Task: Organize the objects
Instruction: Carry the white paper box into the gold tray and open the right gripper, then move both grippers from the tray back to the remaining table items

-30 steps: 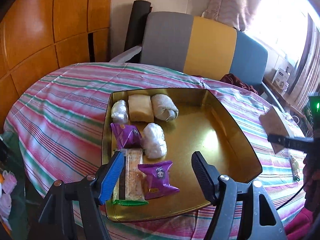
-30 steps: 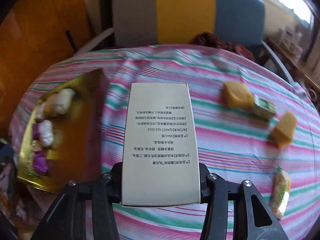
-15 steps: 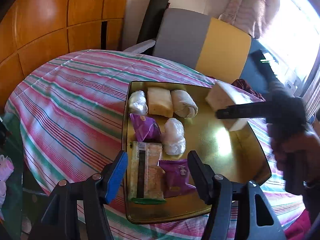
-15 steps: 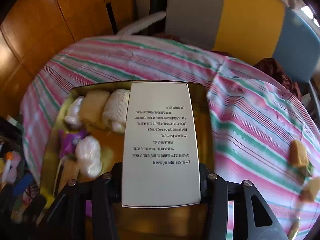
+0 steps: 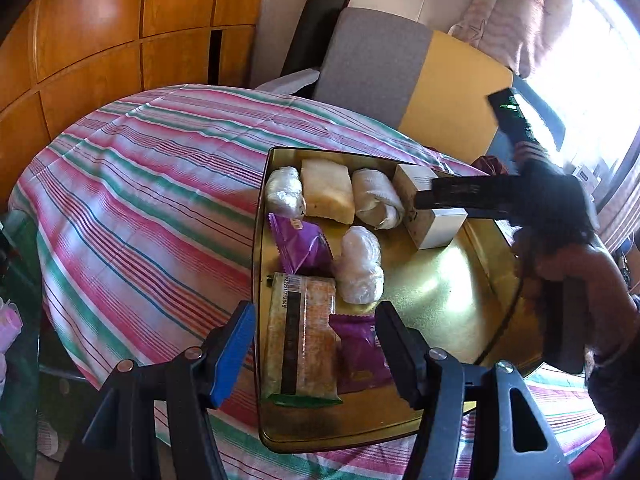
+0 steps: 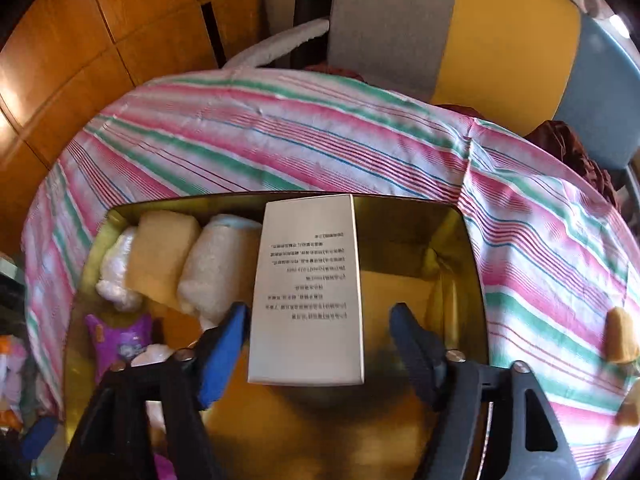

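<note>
A gold tray on the striped table holds wrapped snacks: white rolls, a yellow cake, purple packets and an orange bar. A white printed box lies in the tray's back row beside a white roll. My right gripper is open with its fingers apart on either side of the box; it also shows in the left wrist view. My left gripper is open and empty over the tray's near end.
Yellow snack pieces lie on the striped cloth right of the tray. A grey, yellow and blue chair stands behind the table. Wooden panels line the left wall.
My right gripper carried the white box from the cloth into the tray, set it beside the white roll and opened. My left gripper shifted a little over the tray's near end.
</note>
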A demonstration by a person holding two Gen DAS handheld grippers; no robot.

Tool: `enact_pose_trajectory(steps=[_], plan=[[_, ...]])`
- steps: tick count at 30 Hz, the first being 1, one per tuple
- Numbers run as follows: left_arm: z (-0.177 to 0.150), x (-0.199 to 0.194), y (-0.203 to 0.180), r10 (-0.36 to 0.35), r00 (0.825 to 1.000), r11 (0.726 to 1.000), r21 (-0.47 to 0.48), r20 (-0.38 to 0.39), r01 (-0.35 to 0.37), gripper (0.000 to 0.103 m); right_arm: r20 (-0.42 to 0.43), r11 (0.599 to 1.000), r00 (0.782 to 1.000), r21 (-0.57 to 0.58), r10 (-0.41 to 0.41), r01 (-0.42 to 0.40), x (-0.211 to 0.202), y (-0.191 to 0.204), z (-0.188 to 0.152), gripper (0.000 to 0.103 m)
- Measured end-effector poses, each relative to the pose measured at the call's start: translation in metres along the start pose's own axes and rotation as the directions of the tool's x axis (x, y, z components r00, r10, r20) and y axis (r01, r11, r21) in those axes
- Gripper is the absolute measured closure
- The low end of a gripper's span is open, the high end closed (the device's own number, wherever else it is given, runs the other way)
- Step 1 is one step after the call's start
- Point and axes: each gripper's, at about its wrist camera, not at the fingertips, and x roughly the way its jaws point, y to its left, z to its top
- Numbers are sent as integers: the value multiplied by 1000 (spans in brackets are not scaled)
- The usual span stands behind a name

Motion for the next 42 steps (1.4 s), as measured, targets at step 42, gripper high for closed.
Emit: enact_pose_trajectory(steps=[42], plan=[[-11,-28,-156,-117,993,922,371,9,106,45,81,751,914,602,-397,272,-162,-333,-232,11]])
